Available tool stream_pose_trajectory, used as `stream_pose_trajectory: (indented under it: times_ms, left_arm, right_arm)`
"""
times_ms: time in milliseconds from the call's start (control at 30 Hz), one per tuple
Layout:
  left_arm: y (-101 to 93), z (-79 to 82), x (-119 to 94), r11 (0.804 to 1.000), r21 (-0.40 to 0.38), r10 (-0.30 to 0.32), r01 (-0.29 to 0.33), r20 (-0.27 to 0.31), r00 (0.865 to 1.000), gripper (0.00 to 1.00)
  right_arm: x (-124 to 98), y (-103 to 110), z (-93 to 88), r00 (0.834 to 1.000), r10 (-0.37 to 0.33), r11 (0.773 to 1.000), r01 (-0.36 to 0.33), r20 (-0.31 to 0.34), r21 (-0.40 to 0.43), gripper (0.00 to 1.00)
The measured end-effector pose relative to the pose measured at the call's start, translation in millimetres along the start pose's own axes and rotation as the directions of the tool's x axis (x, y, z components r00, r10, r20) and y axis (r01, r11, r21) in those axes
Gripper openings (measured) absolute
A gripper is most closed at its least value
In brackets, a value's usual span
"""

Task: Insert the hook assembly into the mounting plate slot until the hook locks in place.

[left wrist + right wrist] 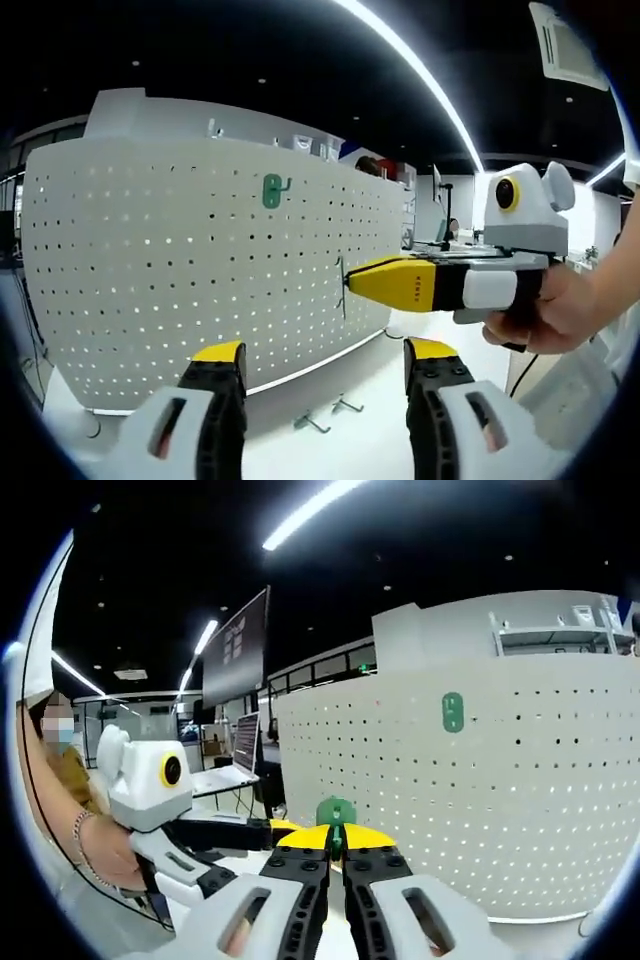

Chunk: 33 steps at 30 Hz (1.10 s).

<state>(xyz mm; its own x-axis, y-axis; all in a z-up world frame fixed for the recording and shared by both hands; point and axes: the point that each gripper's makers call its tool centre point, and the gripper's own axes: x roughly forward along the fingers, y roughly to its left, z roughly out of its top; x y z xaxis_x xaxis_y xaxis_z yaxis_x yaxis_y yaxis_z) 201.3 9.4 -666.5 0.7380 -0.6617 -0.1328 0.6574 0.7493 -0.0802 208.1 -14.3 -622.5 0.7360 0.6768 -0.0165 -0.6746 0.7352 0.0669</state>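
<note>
Right gripper [338, 865]: jaws drawn together at the bottom of the right gripper view, yellow tips pinching a green hook [336, 813] whose rounded head stands up just above them. Seen from the left gripper view, the same gripper [347, 283] enters from the right, held level by a person's hand [553, 315] wrapped around its grip, its yellow tips at the face of the white perforated mounting plate [200, 270]; a thin dark hook piece [342, 287] sits at the tips, right against the board, though whether it has entered a hole cannot be told.

Left gripper [325, 385]: jaws spread wide apart, nothing between them, pointing toward the lower part of the plate and hanging above the white table [370, 440].

Mounted hook [274, 190]: 1 green hook already on the upper part of the plate; in the right gripper view it shows as a green tab [452, 711] high on the board.

Loose hooks: 2 on the table in front of the plate, one [311, 424] green-tinted, the other [347, 405] grey.

Plate: upright, curved by the lens, standing on the table.
</note>
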Motion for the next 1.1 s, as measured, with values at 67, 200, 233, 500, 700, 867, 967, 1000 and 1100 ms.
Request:
stream_pose_trajectory:
  times_ms: [67, 200, 233, 500, 700, 867, 967, 1000, 1100]
  left_arm:
    - [0.2, -0.3, -0.5, 1.0, 0.0, -0.002, 0.002, -0.002, 1.0, 0.66]
    - [2.1, -1.9, -4.4, 1.0, 0.013, -0.009, 0.009, -0.004, 1.0, 0.65]
    - [4.5, -2.6, -6.1, 1.0, 0.013, -0.005, 0.005, -0.006, 1.0, 0.65]
    - [13.9, -6.1, -17.7, 1.0, 0.019, 0.018, -0.017, -0.013, 1.0, 0.65]
    - [18.5, -11.0, -25.4, 0.999, 0.014, 0.034, -0.033, -0.021, 0.999, 0.65]
    - [19.9, -13.1, -31.2, 0.999, 0.008, 0.037, -0.037, -0.022, 0.999, 0.65]
    - [20.7, -14.4, -34.6, 0.999, 0.01, 0.04, -0.04, -0.024, 0.999, 0.65]
    - [21.0, -14.9, -35.5, 0.999, 0.008, 0.039, -0.039, -0.024, 0.999, 0.65]
    - [21.9, -16.7, -39.6, 0.999, 0.014, 0.045, -0.044, -0.03, 0.999, 0.65]
  right_arm:
    - [0.3, -6.7, 3.8, 1.0, -0.015, 1.0, 0.015, 0.009, 0.018, 0.01]
    - [-0.3, -18.8, 11.5, 0.998, -0.051, 0.998, 0.05, 0.026, 0.024, 0.01]
    - [0.0, -21.1, 13.2, 0.998, -0.058, 0.998, 0.058, 0.028, 0.017, 0.01]
    - [2.8, -51.0, 30.2, 0.99, -0.132, 0.991, 0.132, 0.055, 0.016, 0.01]
    - [3.2, -72.9, 44.1, 0.981, -0.179, 0.984, 0.179, 0.078, 0.005, 0.01]
    - [4.5, -85.5, 55.4, 0.974, -0.202, 0.979, 0.203, 0.1, 0.0, 0.01]
    - [5.6, -93.5, 59.7, 0.969, -0.22, 0.975, 0.222, 0.109, -0.003, 0.01]
    - [5.8, -95.7, 60.5, 0.967, -0.227, 0.973, 0.229, 0.111, -0.007, 0.01]
    - [7.4, -100.3, 63.5, 0.964, -0.237, 0.971, 0.24, 0.118, -0.009, 0.01]
